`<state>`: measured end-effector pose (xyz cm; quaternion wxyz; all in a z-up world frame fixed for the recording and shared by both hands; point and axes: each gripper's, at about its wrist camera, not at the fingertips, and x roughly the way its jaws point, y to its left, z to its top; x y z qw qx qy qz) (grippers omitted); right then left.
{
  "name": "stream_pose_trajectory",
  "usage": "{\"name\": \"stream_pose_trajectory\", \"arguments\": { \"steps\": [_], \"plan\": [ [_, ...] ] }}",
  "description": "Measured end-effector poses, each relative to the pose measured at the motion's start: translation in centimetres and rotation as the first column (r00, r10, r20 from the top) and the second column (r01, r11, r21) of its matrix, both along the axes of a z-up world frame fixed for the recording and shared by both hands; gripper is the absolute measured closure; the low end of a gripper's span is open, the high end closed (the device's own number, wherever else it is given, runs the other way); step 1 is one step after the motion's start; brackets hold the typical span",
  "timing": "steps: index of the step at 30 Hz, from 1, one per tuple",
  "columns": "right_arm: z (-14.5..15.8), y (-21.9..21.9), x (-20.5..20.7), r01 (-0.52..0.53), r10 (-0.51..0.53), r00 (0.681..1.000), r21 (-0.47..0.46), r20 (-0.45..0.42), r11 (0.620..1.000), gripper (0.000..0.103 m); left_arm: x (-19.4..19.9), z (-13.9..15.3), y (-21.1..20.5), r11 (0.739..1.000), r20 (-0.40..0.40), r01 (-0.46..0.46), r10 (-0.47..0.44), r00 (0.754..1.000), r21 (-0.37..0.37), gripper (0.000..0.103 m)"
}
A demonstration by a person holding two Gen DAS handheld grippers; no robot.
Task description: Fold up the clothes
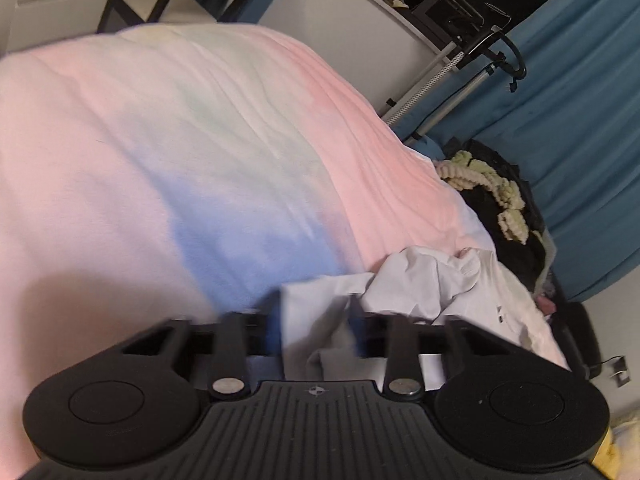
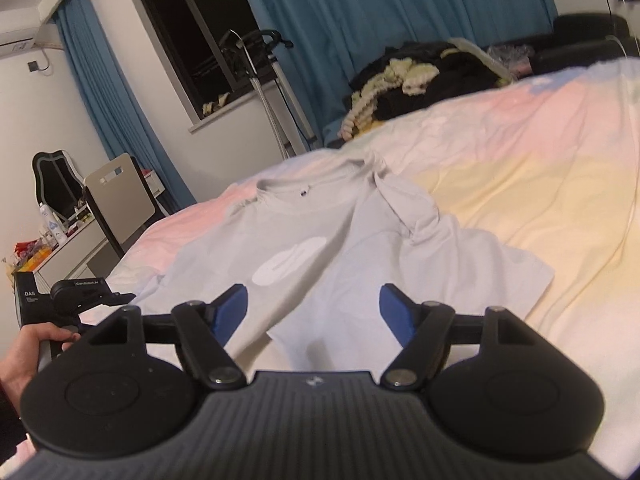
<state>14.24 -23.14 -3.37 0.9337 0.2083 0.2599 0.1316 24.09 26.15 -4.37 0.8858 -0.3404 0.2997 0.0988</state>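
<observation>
Bedding (image 2: 520, 168) in soft pink, yellow, white and blue covers the big bed, and a white T-shirt (image 2: 320, 248) lies on top of it. In the right wrist view the shirt lies mostly flat, with its round neck hole at the far end and a pale oval print on its chest. 1 sleeve, on the right side of that view, is bunched and folded over near the shoulder. The bottom edge of the shirt is closest to the camera.

The right gripper (image 2: 313, 312) hangs just above that bottom edge. Its 2 blue fingers (image 2: 394, 308) are spread wide apart and nothing is between them.

The left gripper (image 1: 316, 320) is low over the bed. White shirt cloth (image 1: 320, 308) sits between its 2 blue fingers, and they look closed in on it, but the picture is blurry there. More of the shirt lies crumpled just past the fingers, to the right.

In the right wrist view a hand (image 2: 28, 344) holds the handle of the left gripper at the left edge of the picture, beside the shirt.

Behind the bed hang long blue curtains (image 2: 360, 12). A dark pile of clothes (image 2: 440, 76) with fluffy cream trim lies at the far edge of the bed. A dark window (image 2: 192, 32) and a chair (image 2: 120, 196) by a desk are on the left.
</observation>
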Motion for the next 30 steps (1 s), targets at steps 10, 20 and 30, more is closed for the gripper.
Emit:
{"name": "stream_pose_trajectory", "arguments": {
  "steps": [10, 20, 30],
  "plan": [
    [0.0, -0.2, 0.4, 0.030, -0.030, 0.999, 0.016, -0.013, 0.999, 0.029, 4.3, 7.9, 3.6, 0.982, 0.091, -0.061, 0.045, 0.995, 0.178, 0.100],
    [-0.5, -0.8, 1.7, 0.078, -0.079, 0.997, -0.072, -0.003, 0.994, 0.029, 9.8, 4.3, 5.3, 0.926, -0.005, -0.076, 0.084, 0.996, 0.369, 0.100],
    [-1.2, -0.6, 2.8, 0.085, -0.085, 0.996, -0.121, 0.007, 0.989, 0.029, 8.8, 1.9, 3.3, 0.913, -0.004, -0.016, 0.019, 1.000, 0.409, 0.051]
  ]
}}
